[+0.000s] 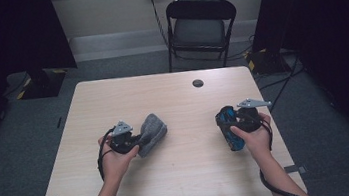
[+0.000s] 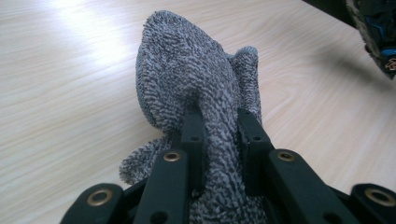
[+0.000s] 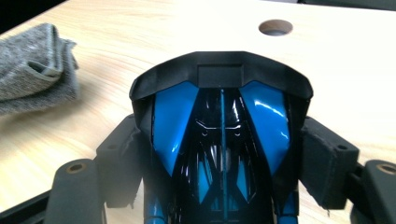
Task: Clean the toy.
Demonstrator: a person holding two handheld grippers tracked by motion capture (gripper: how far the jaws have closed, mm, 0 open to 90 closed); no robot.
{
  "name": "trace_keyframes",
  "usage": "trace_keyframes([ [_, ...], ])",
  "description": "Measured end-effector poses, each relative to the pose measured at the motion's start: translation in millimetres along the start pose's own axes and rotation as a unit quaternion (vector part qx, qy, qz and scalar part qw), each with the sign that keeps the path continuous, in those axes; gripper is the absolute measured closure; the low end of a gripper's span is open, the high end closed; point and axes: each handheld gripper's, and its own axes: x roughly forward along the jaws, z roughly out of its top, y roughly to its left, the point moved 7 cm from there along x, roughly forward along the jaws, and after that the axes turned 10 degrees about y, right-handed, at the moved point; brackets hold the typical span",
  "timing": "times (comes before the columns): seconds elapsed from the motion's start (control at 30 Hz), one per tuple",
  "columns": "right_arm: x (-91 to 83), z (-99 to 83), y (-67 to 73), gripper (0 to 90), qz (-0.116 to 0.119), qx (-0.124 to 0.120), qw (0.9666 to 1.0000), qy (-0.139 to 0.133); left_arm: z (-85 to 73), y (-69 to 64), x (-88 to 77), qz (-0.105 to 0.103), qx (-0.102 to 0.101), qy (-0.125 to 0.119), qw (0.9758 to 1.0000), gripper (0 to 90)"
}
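The left gripper (image 1: 135, 140) has its fingers (image 2: 192, 135) pinched nearly together on a bunched fold of the grey terry cloth (image 2: 187, 79), which lies on the left half of the pale wooden surface (image 1: 192, 176) with most of its bulk stretching away beyond the fingertips. The cloth looks soft, light and limp: it should drape and trail rather than hold a shape, and a pinch on one fold is likely to lift only part of it while the rest drags, so a grip on a thick gathered edge, as here, seems the safer hold. The right gripper (image 1: 231, 126) holds a blue and black toy car (image 3: 219, 135) with its fingers (image 3: 329, 163) spread wide against the car's two flanks, over the right half of the surface and well apart from the cloth. The car's shell is glossy hard plastic, probably light but stiff and slippery, so the padded fingers do best pressing flat on the broad sides of the body, not on the thin rear spoiler, which looks liable to snap.
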Motion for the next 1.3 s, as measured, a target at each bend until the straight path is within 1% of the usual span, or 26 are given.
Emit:
trace_keyframes([
  [0.03, 1.8, -1.3, -1.6, 25.5, -0.002, 0.001, 1.0, 0.007, -1.0, 2.5, 0.3, 0.001, -0.001, 0.003, 1.0, 76.2],
  [0.1, 5.7, -2.7, -3.7, 25.4, -0.008, -0.001, 0.9998, 0.018, -3.4, 10.2, 1.3, 0.007, -0.01, 0.001, 0.9999, 76.2],
  [0.13, 7.8, -2.8, -4.5, 25.4, -0.007, -0.003, 0.9998, 0.021, -4.7, 13.5, 1.4, 0.009, -0.011, 0.004, 0.9999, 76.2],
  [0.2, 11.1, -3.0, -6.3, 25.4, -0.011, -0.005, 0.9996, 0.025, -5.6, 19.1, 0.7, 0.013, -0.019, 0.0, 0.9997, 76.2],
  [0.23, 13.3, -2.9, -7.4, 25.5, -0.011, -0.006, 0.9995, 0.028, -6.1, 21.5, 0.0, 0.015, -0.018, 0.003, 0.9997, 76.2],
  [0.27, 14.8, -3.0, -8.4, 25.5, -0.013, -0.007, 0.9995, 0.03, -5.9, 25.0, -0.8, 0.02, -0.023, -0.001, 0.9995, 76.2],
  [0.33, 18.6, -3.9, -11.6, 25.5, -0.018, -0.01, 0.9991, 0.038, -5.8, 30.1, -2.0, 0.025, -0.024, -0.001, 0.9994, 76.2],
  [0.37, 20.1, -3.8, -13.8, 25.4, -0.02, -0.006, 0.999, 0.038, -5.5, 32.0, -2.4, 0.027, -0.025, -0.002, 0.9993, 76.2],
  [0.53, 25.0, -2.7, -22.4, 25.4, -0.031, -0.007, 0.998, 0.054, -5.6, 44.7, -2.1, 0.041, -0.032, 0.001, 0.9986, 76.1],
  [0.6, 26.7, -2.6, -26.7, 25.4, -0.038, -0.006, 0.9974, 0.061, -6.0, 47.6, -1.3, 0.041, -0.041, -0.003, 0.9983, 76.1],
  [0.67, 28.7, -2.5, -30.4, 25.4, -0.043, -0.006, 0.9969, 0.066, -8.2, 51.6, -0.7, 0.05, -0.039, 0.007, 0.998, 76.1],
  [0.7, 29.8, -2.4, -31.8, 25.4, -0.043, -0.005, 0.9967, 0.069, -8.3, 53.0, 0.2, 0.048, -0.038, 0.004, 0.9981, 76.1],
  [0.77, 32.7, -2.5, -35.3, 25.4, -0.049, -0.004, 0.996, 0.075, -8.6, 56.8, 1.1, 0.053, -0.046, 0.002, 0.9975, 76.1],
  [0.93, 42.2, -4.5, -41.4, 25.3, -0.056, -0.003, 0.9945, 0.089, -8.0, 63.4, 4.6, 0.052, -0.054, 0.004, 0.9972, 76.0],
  [1.03, 47.9, -5.7, -44.3, 25.3, -0.06, 0.001, 0.9935, 0.096, -6.4, 66.8, 6.4, 0.051, -0.064, 0.003, 0.9967, 75.9],
  [1.07, 49.7, -6.2, -45.2, 25.3, -0.063, -0.001, 0.9929, 0.1, -6.4, 68.2, 6.9, 0.054, -0.063, 0.007, 0.9965, 75.9],
  [1.17, 55.1, -7.7, -48.9, 25.3, -0.071, -0.001, 0.9914, 0.11, -4.7, 70.7, 8.2, 0.058, -0.064, 0.009, 0.9962, 75.7],
  [1.3, 59.7, -9.6, -52.7, 25.3, -0.077, -0.003, 0.9904, 0.115, -4.3, 72.2, 9.8, 0.062, -0.065, 0.009, 0.996, 75.0],
])
